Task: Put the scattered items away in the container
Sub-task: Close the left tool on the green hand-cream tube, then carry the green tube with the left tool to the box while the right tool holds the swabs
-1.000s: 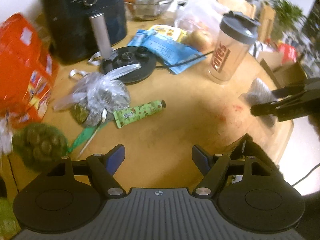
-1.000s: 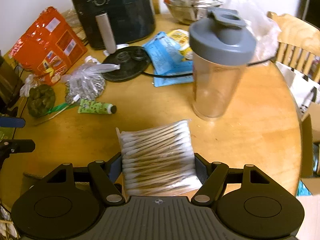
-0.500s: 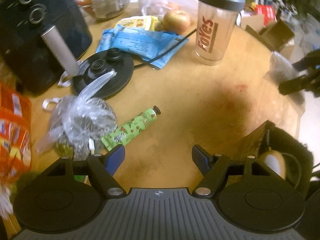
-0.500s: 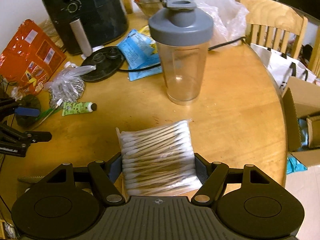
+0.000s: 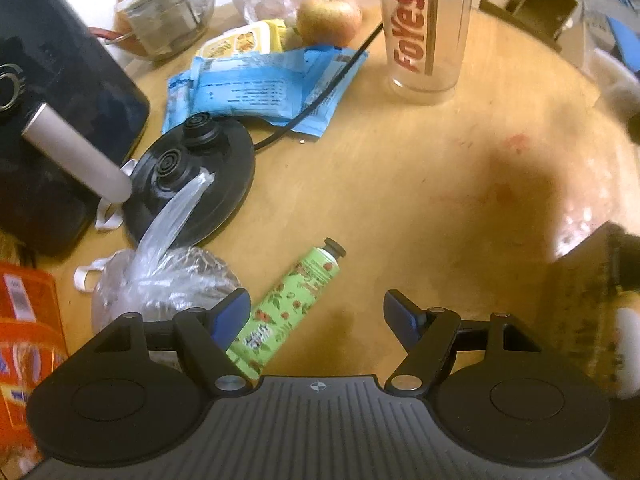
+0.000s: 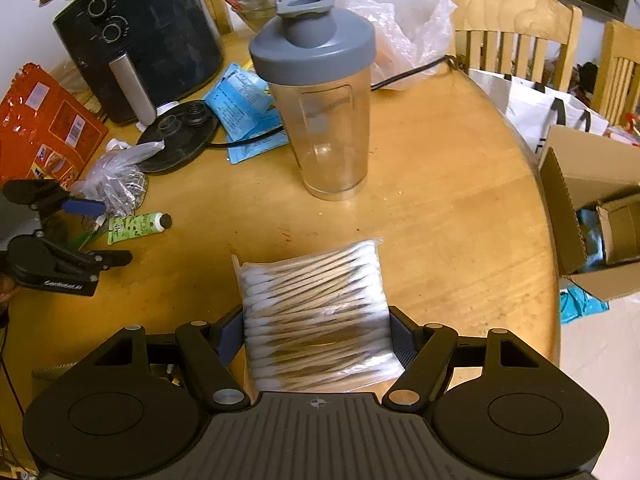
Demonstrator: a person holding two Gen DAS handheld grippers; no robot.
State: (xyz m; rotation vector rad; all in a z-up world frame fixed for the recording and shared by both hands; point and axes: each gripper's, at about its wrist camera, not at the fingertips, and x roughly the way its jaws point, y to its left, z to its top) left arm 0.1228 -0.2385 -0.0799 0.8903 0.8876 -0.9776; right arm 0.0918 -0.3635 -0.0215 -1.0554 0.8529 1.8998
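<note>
right gripper clamps cotton swab pack; left gripper gapes empty; shaker reads "foyes".

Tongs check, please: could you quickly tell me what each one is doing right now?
Left tongs: open, holding nothing.
Right tongs: closed on the cotton swab pack.

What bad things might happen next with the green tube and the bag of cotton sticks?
1. The left gripper is open, with the green tube lying slantwise by one finger; closing now might only nudge it away.
2. The crinkly plastic bag sits right beside the tube and may get pinched too.
3. The right gripper squeezes the slippery cotton swab pack, which might slide out.
</note>
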